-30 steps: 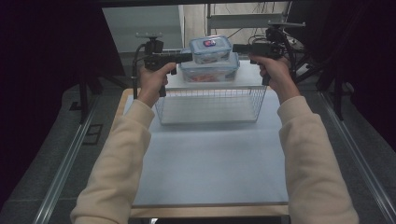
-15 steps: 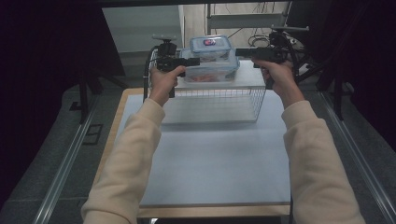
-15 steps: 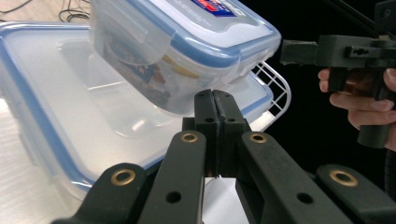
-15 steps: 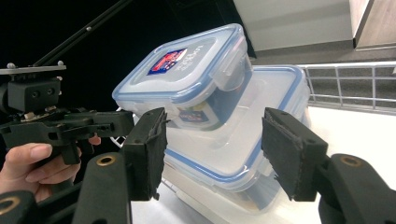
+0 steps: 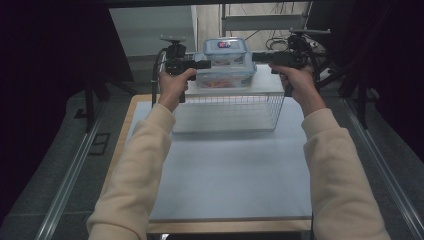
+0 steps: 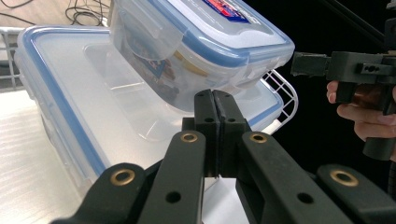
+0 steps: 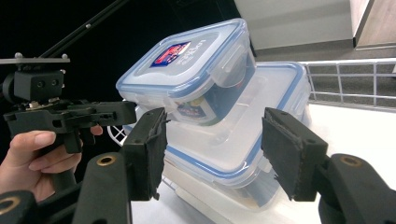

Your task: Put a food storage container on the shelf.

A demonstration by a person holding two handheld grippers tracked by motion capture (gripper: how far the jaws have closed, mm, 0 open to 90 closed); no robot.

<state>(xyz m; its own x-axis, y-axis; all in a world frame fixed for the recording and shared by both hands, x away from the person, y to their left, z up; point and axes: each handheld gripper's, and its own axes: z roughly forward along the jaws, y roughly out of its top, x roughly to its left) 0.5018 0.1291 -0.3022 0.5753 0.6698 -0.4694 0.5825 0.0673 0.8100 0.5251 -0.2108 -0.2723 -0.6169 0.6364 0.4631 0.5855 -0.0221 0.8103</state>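
Two clear lidded boxes with blue rims are stacked on a white-topped wire basket [image 5: 227,112]. The small box [image 5: 225,49] with a red and blue label lies tilted on the large box [image 5: 225,75]. My left gripper [image 5: 206,64] is level at the stack's left side, and in the left gripper view its jaws [image 6: 215,109] meet with nothing between them, close in front of the large box [image 6: 84,93] and under the small one [image 6: 205,28]. My right gripper [image 5: 256,56] is at the stack's right side. Its pads [image 7: 212,140] stand apart, short of the large box [image 7: 243,140].
The basket stands at the far end of a pale mat on a wooden table [image 5: 225,170]. Metal rails run along both sides of the table. Cables and dark stands crowd the space behind the basket.
My left hand has shifted slightly right, closer to the stacked boxes. The right hand and the boxes have stayed where they were.
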